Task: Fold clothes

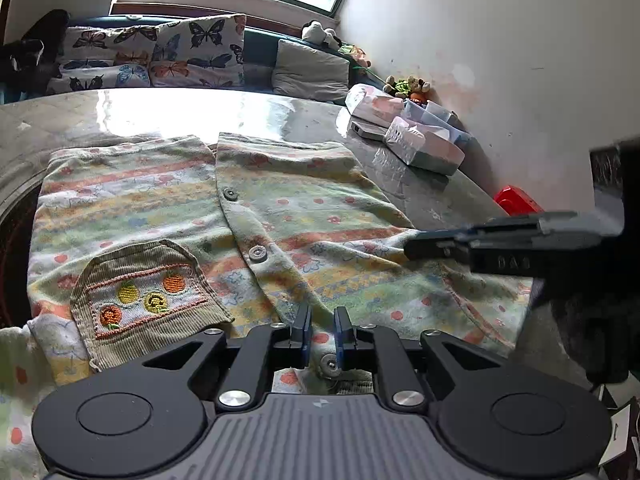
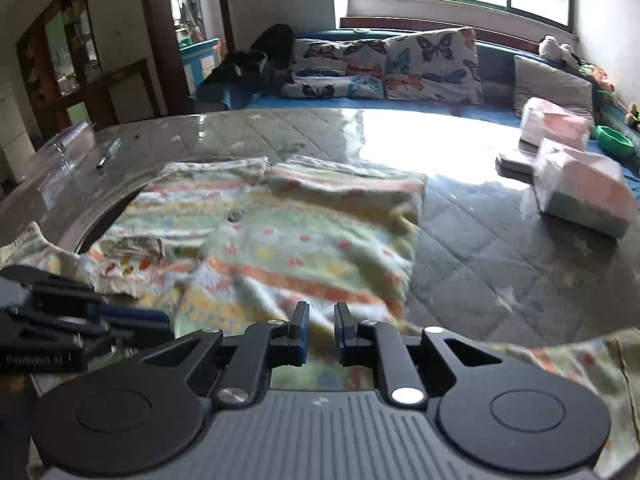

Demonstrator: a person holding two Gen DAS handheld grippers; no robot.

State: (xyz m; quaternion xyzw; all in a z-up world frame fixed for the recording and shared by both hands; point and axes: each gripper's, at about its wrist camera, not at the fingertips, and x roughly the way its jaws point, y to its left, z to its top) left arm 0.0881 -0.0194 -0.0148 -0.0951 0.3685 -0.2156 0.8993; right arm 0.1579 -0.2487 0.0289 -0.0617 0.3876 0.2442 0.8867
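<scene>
The left claw (image 1: 323,334) pinches the near placket of a striped children's cardigan (image 1: 288,216), a button between its fingers. The right claw (image 2: 322,332), narrowly parted, hovers over the cardigan's near right hem. The garment lies spread on the quilted desk (image 2: 480,248), wrapped boxes (image 2: 584,196) at far right.

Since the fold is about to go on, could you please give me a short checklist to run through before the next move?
1. Left gripper has cloth between its jaws: ok; the buttoned edge of the shirt sits there.
2. Right gripper holds cloth: cannot tell.
3. Shirt lies flat: not ok, wrinkled near the front.
4. Tissue packs apart from the shirt: ok.
5. Pocket faces up: ok.
</scene>
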